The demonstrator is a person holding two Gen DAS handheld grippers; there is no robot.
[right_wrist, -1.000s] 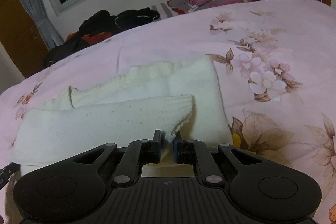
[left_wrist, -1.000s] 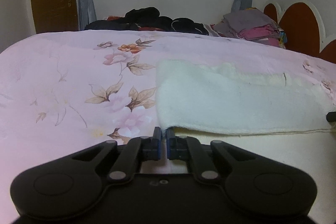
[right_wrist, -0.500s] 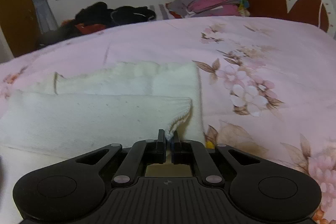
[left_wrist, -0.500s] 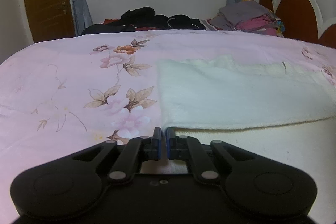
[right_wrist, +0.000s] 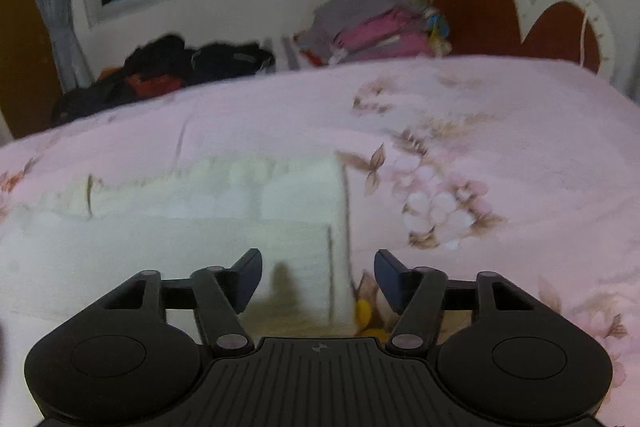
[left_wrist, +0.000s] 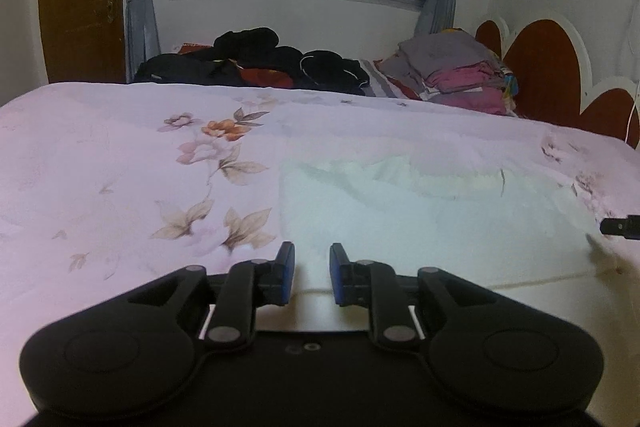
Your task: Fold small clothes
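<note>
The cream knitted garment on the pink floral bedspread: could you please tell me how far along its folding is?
Done: the cream knitted garment lies on the pink floral bedspread with one layer folded over itself. In hand: nothing; the left gripper and right gripper have just been opening, with no cloth pinched. Left: probably further folds, then moving it to the folded clothes stack.

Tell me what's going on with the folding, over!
Left tool and right tool just opened, nothing between the pads. White knit garment lies folded on the pink floral bedspread. Nothing in the way.
</note>
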